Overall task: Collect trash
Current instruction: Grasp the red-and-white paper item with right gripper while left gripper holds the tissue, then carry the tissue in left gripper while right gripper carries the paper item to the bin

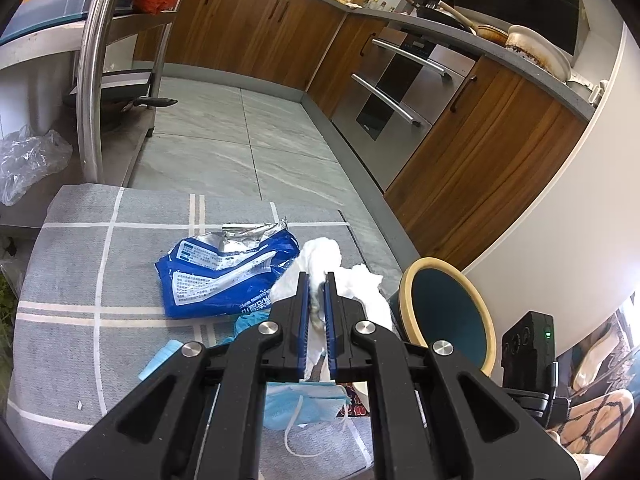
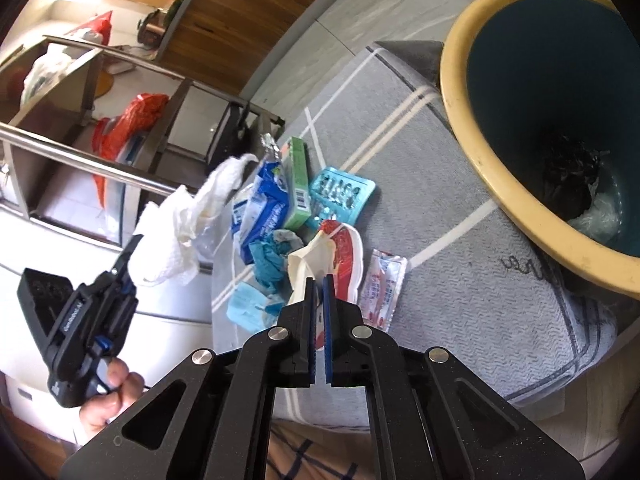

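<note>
Between the blue pads of the left gripper (image 1: 316, 280), a crumpled white paper towel (image 1: 360, 280) is pinched; the jaws stand nearly together with only the wad between them. Right wrist view shows the same towel (image 2: 176, 232) hanging off the left gripper (image 2: 130, 246), lifted clear of the pile.

Under it, a grey woven mat with white grid stripes (image 1: 100, 264) carries the remaining litter, gathered toward the middle:
- torn blue foil snack bag with white print (image 1: 224, 272)
- flat green cardboard box (image 2: 298, 184), touching the bag's edge
- teal plastic blister tray (image 2: 340, 196), just beside the box
- crumpled teal glove (image 2: 268, 256)
- light blue face mask with white ear loops (image 1: 300, 404), nearest the left gripper's body
- red-and-white round lid or wrapper (image 2: 348, 252), with a small clear sachet printed in red (image 2: 382, 288) beside it

Right gripper (image 2: 320, 280): jaws close together with a narrow gap, hovering over the red-and-white piece; cannot tell whether anything is gripped.

At the mat's far right corner, a dark teal bin with a cream yellow rim (image 2: 472, 128) stands, dark scraps and a bit of clear plastic at its bottom.

Beyond: grey floor tiles (image 1: 248, 148), wooden cabinets (image 1: 256, 32).
</note>
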`<state>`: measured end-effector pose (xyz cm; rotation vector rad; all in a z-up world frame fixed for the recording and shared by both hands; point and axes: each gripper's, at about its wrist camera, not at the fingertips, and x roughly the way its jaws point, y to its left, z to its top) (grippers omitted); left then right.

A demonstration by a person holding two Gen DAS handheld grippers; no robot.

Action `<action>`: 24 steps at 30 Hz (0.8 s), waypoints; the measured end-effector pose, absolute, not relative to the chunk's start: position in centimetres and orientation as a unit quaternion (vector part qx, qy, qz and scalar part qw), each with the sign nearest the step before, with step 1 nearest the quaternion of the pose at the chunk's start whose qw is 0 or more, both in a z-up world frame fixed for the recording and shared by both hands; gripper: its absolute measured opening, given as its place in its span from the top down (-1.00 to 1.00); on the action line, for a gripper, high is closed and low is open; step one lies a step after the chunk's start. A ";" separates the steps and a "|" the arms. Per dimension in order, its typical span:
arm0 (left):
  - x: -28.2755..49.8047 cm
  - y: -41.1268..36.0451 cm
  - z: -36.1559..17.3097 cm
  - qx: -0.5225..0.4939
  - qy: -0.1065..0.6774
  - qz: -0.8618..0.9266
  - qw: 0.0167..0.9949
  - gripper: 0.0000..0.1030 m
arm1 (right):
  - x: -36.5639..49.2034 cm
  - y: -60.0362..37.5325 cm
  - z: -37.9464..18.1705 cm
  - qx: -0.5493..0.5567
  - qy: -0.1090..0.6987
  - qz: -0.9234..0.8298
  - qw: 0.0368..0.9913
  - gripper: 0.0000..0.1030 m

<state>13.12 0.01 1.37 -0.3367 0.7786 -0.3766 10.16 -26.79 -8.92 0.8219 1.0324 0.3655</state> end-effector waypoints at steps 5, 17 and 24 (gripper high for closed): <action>13.0 0.0 1.5 -0.164 0.373 -0.180 0.895 0.88 | 9.9 -26.9 -7.0 0.373 0.457 0.176 0.788 0.92; 13.0 -1.6 2.1 -0.172 0.365 -0.193 0.894 0.88 | 8.4 -30.8 -3.2 0.373 0.405 0.155 0.820 0.92; 13.1 -4.4 2.7 -0.174 0.359 -0.212 0.892 0.88 | 7.0 -34.8 -2.2 0.384 0.378 0.126 0.833 0.92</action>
